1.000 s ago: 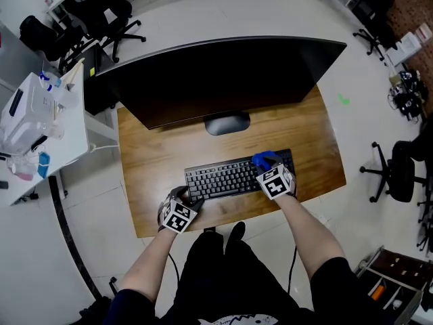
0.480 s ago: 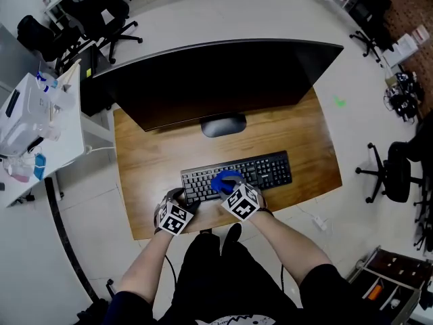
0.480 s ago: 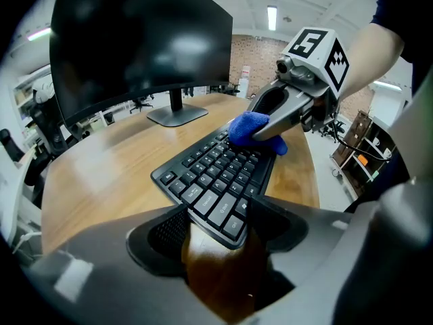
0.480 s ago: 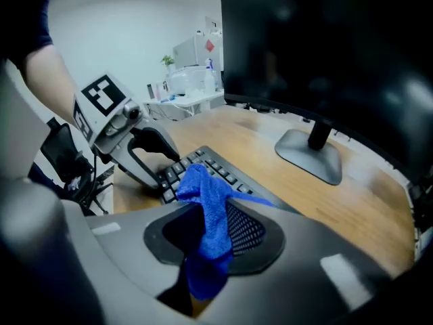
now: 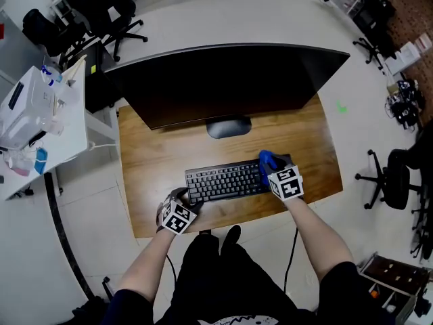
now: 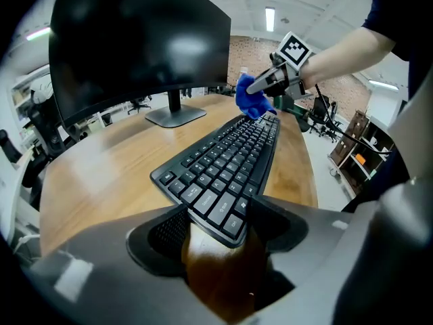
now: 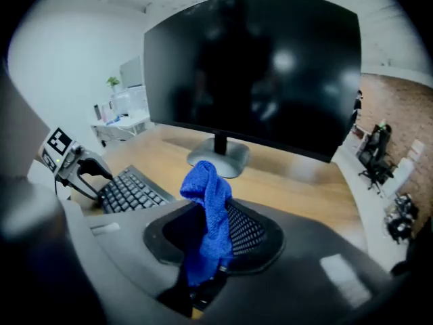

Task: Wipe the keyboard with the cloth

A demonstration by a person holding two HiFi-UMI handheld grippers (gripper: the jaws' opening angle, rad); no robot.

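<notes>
Black keyboard (image 5: 226, 180) flat on a wooden desk (image 5: 155, 161), near the round foot (image 5: 229, 126) of a dark, unlit monitor (image 5: 223, 80). Left gripper (image 6: 216, 222): jaws closed on the keyboard's near left corner, one jaw against each side, corner keys showing between them. Right gripper (image 7: 208, 249): jaws pinched together on a bunched blue cloth (image 7: 206, 208), wad standing out beyond the tips. Seen from the head view, cloth at the keyboard's right end, over the last keys; contact with the keys not discernible. Forearms bare, reaching in from the desk's near edge.
</notes>
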